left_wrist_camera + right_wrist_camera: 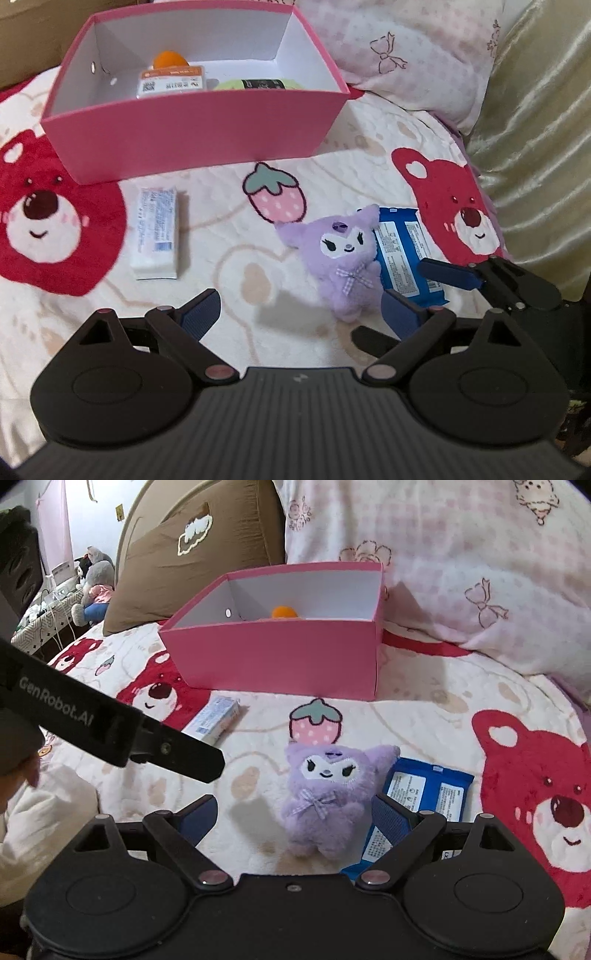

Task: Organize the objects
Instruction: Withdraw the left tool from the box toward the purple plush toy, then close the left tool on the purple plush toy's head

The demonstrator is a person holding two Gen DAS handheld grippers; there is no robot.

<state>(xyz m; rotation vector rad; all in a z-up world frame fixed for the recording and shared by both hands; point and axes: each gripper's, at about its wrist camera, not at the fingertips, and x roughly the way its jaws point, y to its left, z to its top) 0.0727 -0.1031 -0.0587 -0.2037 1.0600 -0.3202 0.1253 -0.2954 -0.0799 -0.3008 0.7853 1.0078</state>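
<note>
A purple plush toy (325, 797) lies on the blanket between the fingers of my right gripper (295, 816), which is open; its right finger stands close to the toy, over a blue packet (428, 794). My left gripper (303, 314) is open and holds nothing, with the plush toy (343, 258) just ahead of its right finger. A white tissue pack (157, 232) lies ahead to the left. Behind stands an open pink box (199, 133) holding an orange ball (170, 59), a labelled packet (171, 82) and a green item (255, 85).
Everything rests on a soft bear-print blanket (258, 221). Pink pillows (461, 572) and a brown cushion (207, 554) lie behind the box. Gold fabric (535, 129) rises at the right. The left gripper's black finger (166, 746) crosses the right wrist view, with a white sleeve (44, 812) below it.
</note>
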